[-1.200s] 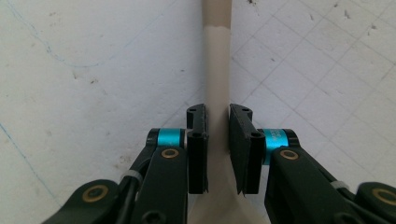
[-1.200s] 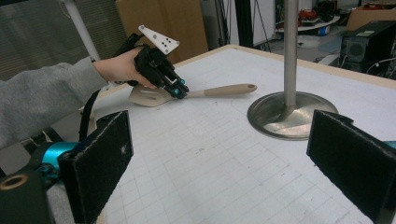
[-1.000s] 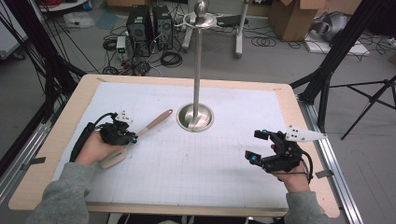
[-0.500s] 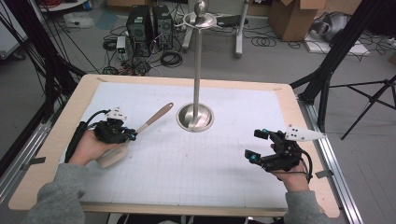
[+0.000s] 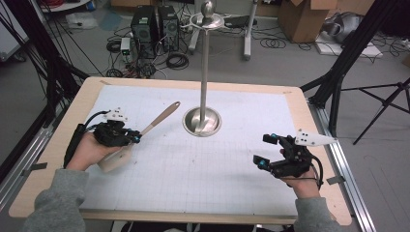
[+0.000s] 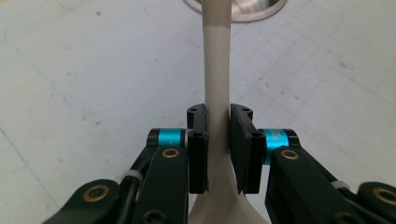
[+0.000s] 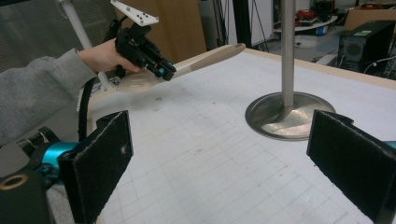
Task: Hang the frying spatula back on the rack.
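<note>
Since a second ago the spatula (image 5: 153,123) has been lifted off the table, clamped at its neck by the left gripper (image 5: 131,139) for carrying, while the right gripper (image 5: 263,151) is held open in readiness.

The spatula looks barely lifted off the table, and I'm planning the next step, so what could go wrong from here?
1. The left hand-held gripper pinches the spatula on its narrow neck, so the long handle may pivot or slip between the pads.
2. The handle tip points toward the metal stand; swinging it forward could strike the pole.
3. The right hand-held gripper rests open and apart, so nothing would catch a drop.
</note>
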Available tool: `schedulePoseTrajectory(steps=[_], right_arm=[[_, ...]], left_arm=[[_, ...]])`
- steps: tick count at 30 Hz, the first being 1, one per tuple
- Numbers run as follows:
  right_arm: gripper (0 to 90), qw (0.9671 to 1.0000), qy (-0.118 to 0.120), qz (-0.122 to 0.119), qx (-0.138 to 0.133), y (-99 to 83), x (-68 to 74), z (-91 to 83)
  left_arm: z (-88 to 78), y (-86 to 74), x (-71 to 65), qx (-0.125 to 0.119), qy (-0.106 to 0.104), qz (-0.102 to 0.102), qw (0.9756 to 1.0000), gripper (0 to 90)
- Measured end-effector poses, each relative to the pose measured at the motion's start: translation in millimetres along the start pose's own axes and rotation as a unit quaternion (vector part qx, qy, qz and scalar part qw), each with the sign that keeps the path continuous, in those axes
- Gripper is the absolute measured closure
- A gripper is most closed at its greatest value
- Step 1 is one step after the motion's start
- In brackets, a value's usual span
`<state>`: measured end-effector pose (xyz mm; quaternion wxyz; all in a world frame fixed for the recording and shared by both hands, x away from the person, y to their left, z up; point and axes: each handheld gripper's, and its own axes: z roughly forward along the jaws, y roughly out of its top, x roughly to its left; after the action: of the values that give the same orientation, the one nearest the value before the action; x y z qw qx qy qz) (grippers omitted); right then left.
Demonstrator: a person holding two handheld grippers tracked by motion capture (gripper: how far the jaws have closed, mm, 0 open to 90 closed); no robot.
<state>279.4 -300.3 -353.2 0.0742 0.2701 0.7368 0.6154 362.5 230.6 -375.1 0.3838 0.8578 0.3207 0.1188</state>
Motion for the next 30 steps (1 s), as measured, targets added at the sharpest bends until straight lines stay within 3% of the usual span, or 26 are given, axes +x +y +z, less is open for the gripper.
schedulePoseTrajectory(steps=[14,30], right_arm=[[6.0,1.0000,0.000,0.002,0.000,-0.4,0.1,-0.5],[6.0,1.0000,0.001,0.001,-0.001,-0.6,-0.7,-0.8]], left_arm=[[-18.7,20.0,-6.0,-0.040,-0.015,0.021,0.9989,77.4],[-50.9,40.8,-3.0,-0.066,-0.015,0.020,0.9975,77.4]])
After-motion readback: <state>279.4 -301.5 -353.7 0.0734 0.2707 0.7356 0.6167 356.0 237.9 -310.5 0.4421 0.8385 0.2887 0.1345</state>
